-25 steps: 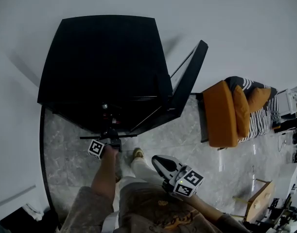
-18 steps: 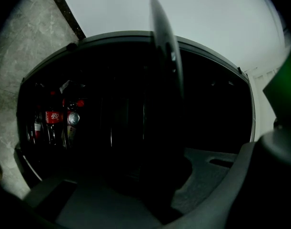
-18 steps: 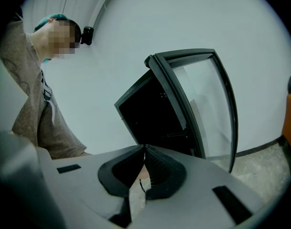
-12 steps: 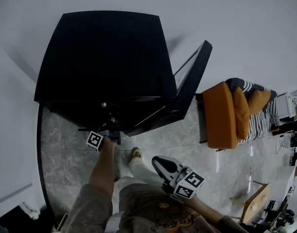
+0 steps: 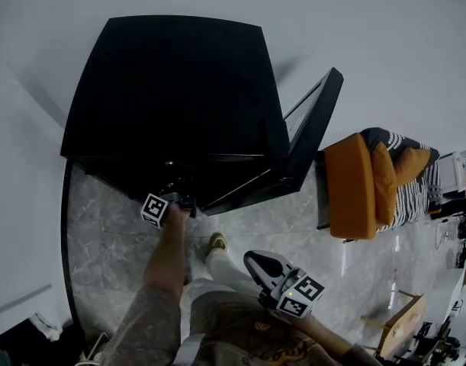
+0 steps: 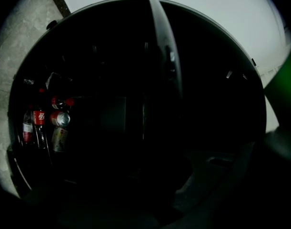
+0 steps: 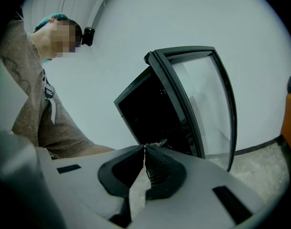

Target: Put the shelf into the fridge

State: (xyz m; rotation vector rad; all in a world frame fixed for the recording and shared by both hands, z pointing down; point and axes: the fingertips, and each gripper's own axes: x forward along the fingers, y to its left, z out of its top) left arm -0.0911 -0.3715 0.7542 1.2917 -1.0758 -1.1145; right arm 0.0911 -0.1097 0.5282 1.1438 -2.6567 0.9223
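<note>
The black fridge (image 5: 171, 90) stands against the white wall with its glass door (image 5: 313, 128) swung open to the right. My left gripper (image 5: 179, 202) is at the fridge's dark mouth, shut on the shelf, which is lost in the dark in the head view. In the left gripper view a thin pale strip (image 6: 166, 56), apparently the shelf edge-on, runs into the black interior. Bottles and cans (image 6: 40, 120) stand at the left inside. My right gripper (image 5: 255, 261) hangs back by my body, shut and empty, its pads (image 7: 154, 162) touching, facing the fridge (image 7: 145, 109).
An orange armchair (image 5: 355, 181) with a striped cushion (image 5: 404, 178) stands right of the open door. A wooden piece of furniture (image 5: 404, 319) is at the lower right. My shoe (image 5: 216, 241) is on the grey marble floor (image 5: 110, 235) in front of the fridge.
The left gripper has moved forward to the fridge's mouth. The shelf's front bar, visible outside the fridge before, has gone into the dark. The right gripper has barely moved.
</note>
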